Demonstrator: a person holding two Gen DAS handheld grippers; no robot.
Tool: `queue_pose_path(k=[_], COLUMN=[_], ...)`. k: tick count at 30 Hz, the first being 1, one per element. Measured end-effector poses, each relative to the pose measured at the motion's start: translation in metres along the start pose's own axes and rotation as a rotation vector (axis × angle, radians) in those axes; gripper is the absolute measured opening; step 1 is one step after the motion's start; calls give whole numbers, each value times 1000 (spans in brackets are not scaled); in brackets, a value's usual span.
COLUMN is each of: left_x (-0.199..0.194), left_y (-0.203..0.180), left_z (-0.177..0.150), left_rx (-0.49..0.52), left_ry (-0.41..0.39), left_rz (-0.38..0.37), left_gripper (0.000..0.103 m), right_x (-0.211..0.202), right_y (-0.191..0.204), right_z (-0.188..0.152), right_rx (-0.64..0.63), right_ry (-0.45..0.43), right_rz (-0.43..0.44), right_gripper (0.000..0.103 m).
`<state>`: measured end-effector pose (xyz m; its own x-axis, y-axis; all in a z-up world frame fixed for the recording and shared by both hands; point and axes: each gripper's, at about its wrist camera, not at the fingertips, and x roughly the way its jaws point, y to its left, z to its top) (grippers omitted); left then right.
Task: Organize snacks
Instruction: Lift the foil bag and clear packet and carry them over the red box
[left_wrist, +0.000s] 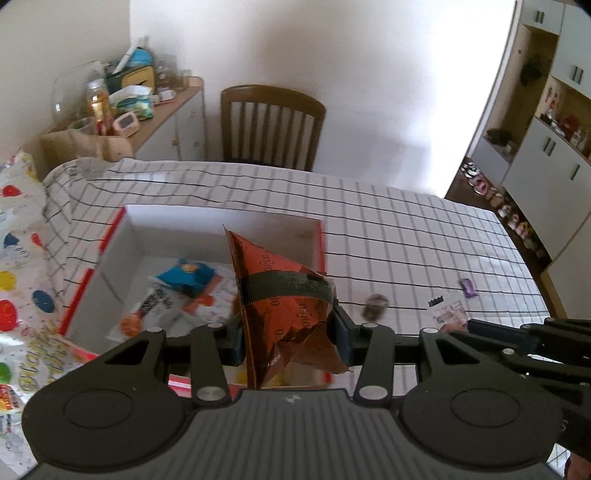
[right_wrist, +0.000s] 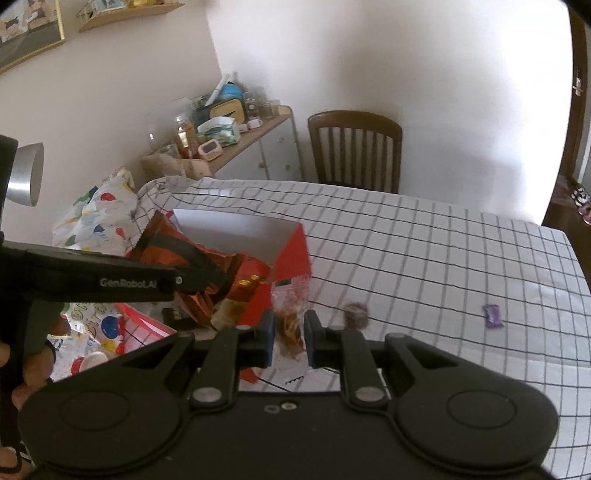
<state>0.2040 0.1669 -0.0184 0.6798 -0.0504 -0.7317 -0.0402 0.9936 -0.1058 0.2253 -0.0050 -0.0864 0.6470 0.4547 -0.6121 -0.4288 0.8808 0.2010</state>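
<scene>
My left gripper (left_wrist: 288, 336) is shut on a crumpled orange-red Oreo bag (left_wrist: 280, 291), which it holds up over the near side of an open box (left_wrist: 129, 236), red outside and white inside. Several packets (left_wrist: 184, 284) lie in the box, one of them blue. In the right wrist view, my right gripper (right_wrist: 290, 339) is shut on a clear packet of brown snacks (right_wrist: 290, 314) just right of the red box (right_wrist: 291, 258). A round brown snack (right_wrist: 356, 314) and a small purple candy (right_wrist: 493, 315) lie on the checked tablecloth (right_wrist: 443, 258).
A wooden chair (left_wrist: 271, 125) stands at the table's far edge. A cluttered sideboard (left_wrist: 170, 114) is at the back left. Balloon-patterned wrapping (left_wrist: 18, 240) lies left of the box. A hand (right_wrist: 22, 373) grips the left tool's handle. Cupboards (left_wrist: 546, 122) line the right wall.
</scene>
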Motion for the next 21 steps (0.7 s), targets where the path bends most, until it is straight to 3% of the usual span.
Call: queue_pose_path(k=[13, 21], left_x=[-2, 25], left_y=[74, 111], left_z=[6, 13], left_rx=[-30, -28], left_ry=[7, 33], left_rz=[63, 144], left_gripper=[44, 44], right_x=[48, 81], right_y=[57, 76], right_z=[14, 15], right_rx=[-17, 8], right_ry=[34, 65], right_rz=[20, 10], right_gripper=[15, 15])
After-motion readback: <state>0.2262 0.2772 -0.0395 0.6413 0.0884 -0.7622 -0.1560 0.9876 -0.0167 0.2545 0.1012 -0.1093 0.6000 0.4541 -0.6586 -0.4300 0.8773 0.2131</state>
